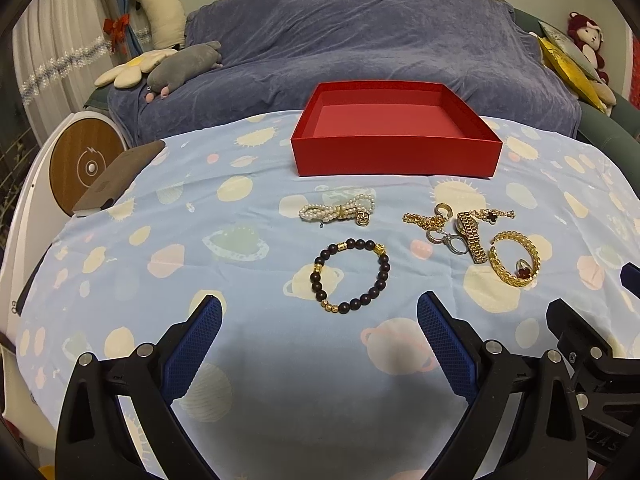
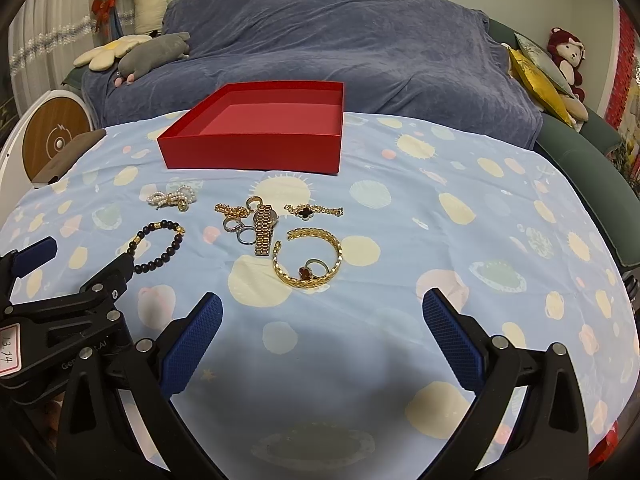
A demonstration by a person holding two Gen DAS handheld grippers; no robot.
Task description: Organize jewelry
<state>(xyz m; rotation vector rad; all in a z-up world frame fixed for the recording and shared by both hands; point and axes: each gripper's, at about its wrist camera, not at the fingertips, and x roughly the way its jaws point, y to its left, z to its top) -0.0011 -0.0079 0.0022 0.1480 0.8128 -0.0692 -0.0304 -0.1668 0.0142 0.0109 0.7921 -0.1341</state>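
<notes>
An empty red box stands at the far side of the table. In front of it lie a pearl bracelet, a dark bead bracelet, a gold watch, a gold bangle with a red ring inside it, a clover chain and small rings. My left gripper is open just short of the bead bracelet. My right gripper is open just short of the bangle.
The table wears a light blue patterned cloth. A sofa under a blue blanket with plush toys stands behind. A round wooden-faced device and a brown pad sit at the left edge.
</notes>
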